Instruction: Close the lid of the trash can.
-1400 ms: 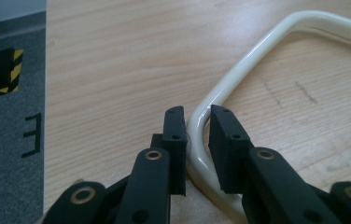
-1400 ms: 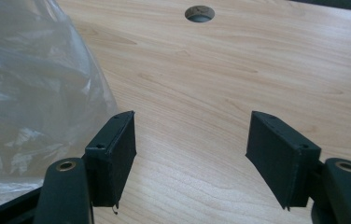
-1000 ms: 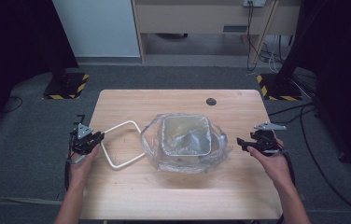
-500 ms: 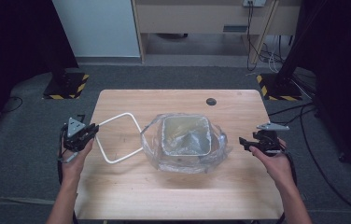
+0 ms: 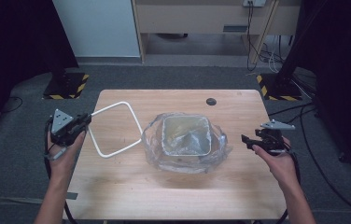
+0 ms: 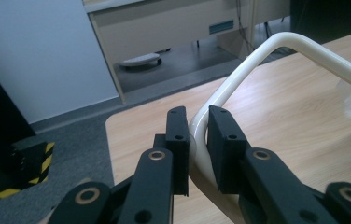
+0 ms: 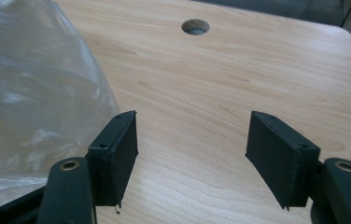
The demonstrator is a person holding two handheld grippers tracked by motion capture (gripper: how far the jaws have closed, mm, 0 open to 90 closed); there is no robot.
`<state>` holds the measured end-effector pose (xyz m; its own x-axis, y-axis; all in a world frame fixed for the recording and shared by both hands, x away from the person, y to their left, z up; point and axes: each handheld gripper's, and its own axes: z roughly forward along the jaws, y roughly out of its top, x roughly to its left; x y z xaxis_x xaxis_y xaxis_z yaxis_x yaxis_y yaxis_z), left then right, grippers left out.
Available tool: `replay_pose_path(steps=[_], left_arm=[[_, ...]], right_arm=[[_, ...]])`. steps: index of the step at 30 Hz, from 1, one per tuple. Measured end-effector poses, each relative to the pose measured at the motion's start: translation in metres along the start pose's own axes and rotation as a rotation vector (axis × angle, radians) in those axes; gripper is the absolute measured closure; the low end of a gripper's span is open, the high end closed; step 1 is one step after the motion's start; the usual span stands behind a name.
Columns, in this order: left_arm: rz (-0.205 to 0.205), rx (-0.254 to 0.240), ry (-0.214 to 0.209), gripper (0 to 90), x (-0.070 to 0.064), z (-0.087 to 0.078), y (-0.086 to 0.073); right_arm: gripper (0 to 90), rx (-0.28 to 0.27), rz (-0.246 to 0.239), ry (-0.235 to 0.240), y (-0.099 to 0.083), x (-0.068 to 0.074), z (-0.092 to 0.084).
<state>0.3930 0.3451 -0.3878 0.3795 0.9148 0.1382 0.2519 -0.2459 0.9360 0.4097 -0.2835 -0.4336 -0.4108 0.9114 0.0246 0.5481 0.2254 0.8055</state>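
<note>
A white square frame of bent tube hangs tilted over the table's left side, its near corner held up. My left gripper is shut on that corner; in the left gripper view the tube runs up from between the black jaws. A small square bin lined with a clear plastic bag stands in the middle of the table. My right gripper hovers open to the right of the bin, and in the right gripper view the bag lies just left of its jaws with bare wood between them.
The wooden table has a round cable hole near its far edge. Beyond it stand a cabinet and a desk, with yellow-black striped stand bases on the grey floor at both sides.
My left gripper has risen and drawn left, lifting the white frame's near corner off the table. The right gripper has stayed where it was.
</note>
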Motion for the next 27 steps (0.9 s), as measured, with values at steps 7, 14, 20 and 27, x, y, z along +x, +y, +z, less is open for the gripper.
replay_pose_path(steps=[7, 14, 20, 27], left_arm=[[0.038, -0.031, -0.017, 78.6, -0.009, 0.001, 0.027], [0.039, -0.030, 0.004, 78.6, 0.005, -0.007, 0.032], [0.026, -0.057, 0.002, 78.7, 0.011, -0.017, 0.040], [0.018, -0.088, -0.066, 78.7, -0.007, -0.009, 0.061]], right_arm=[[33.6, -0.013, -0.021, 0.015, 0.007, 0.007, -0.007], [33.7, -0.010, -0.021, 0.018, 0.008, 0.007, -0.007], [33.9, -0.014, -0.018, 0.010, 0.010, 0.007, -0.008], [34.1, -0.048, -0.026, 0.023, 0.018, 0.014, -0.019]])
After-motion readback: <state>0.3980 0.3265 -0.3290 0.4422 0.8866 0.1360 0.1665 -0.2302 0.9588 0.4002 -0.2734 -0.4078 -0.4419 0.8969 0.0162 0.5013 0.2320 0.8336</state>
